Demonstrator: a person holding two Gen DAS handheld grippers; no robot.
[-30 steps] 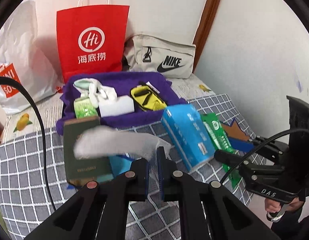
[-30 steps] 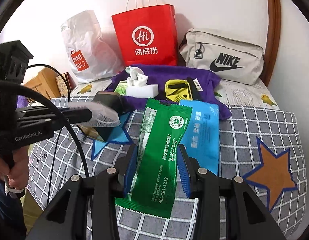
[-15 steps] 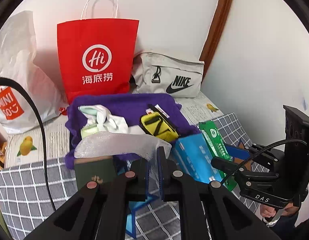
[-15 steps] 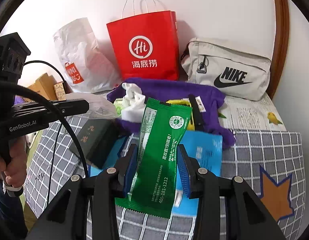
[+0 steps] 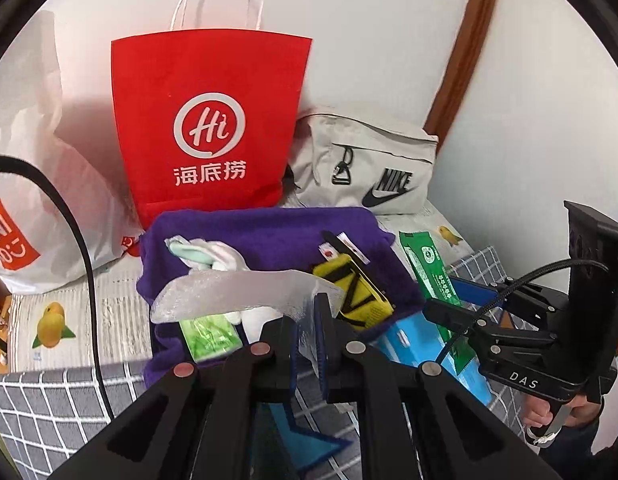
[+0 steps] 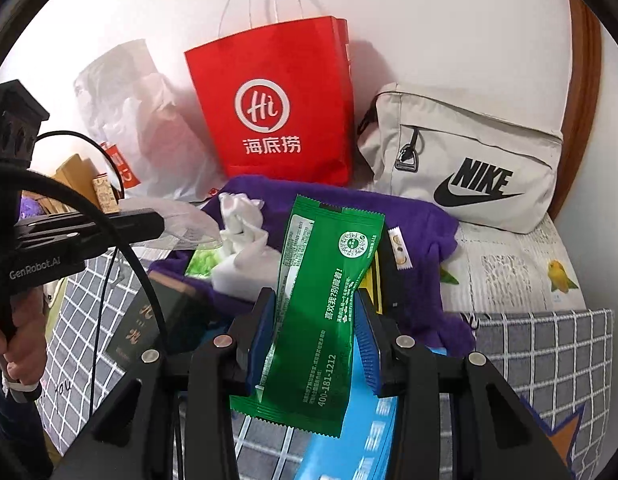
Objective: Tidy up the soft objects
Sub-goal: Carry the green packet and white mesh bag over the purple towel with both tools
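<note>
My left gripper (image 5: pixel 307 320) is shut on a clear plastic packet (image 5: pixel 237 292) and holds it above the front of the purple cloth (image 5: pixel 269 232). It also shows in the right wrist view (image 6: pixel 177 220). My right gripper (image 6: pixel 315 320) is shut on a green sachet (image 6: pixel 325 304) and holds it upright over the cloth's (image 6: pixel 421 224) near edge; the sachet shows in the left wrist view too (image 5: pixel 429 268). On the cloth lie white socks (image 5: pixel 213 256), a yellow pouch (image 5: pixel 353 284) and a light green packet (image 5: pixel 209 336).
A blue tissue pack (image 6: pixel 369 432) and a dark green booklet (image 6: pixel 149 328) lie on the grey checked sheet (image 6: pixel 549 344) below the grippers. A red paper bag (image 5: pixel 209 120), a beige Nike bag (image 5: pixel 373 172) and a white plastic bag (image 5: pixel 25 208) stand against the wall.
Both grippers have moved forward and up towards the purple cloth, each carrying its packet. The clear packet now hangs over the cloth instead of over the booklet.
</note>
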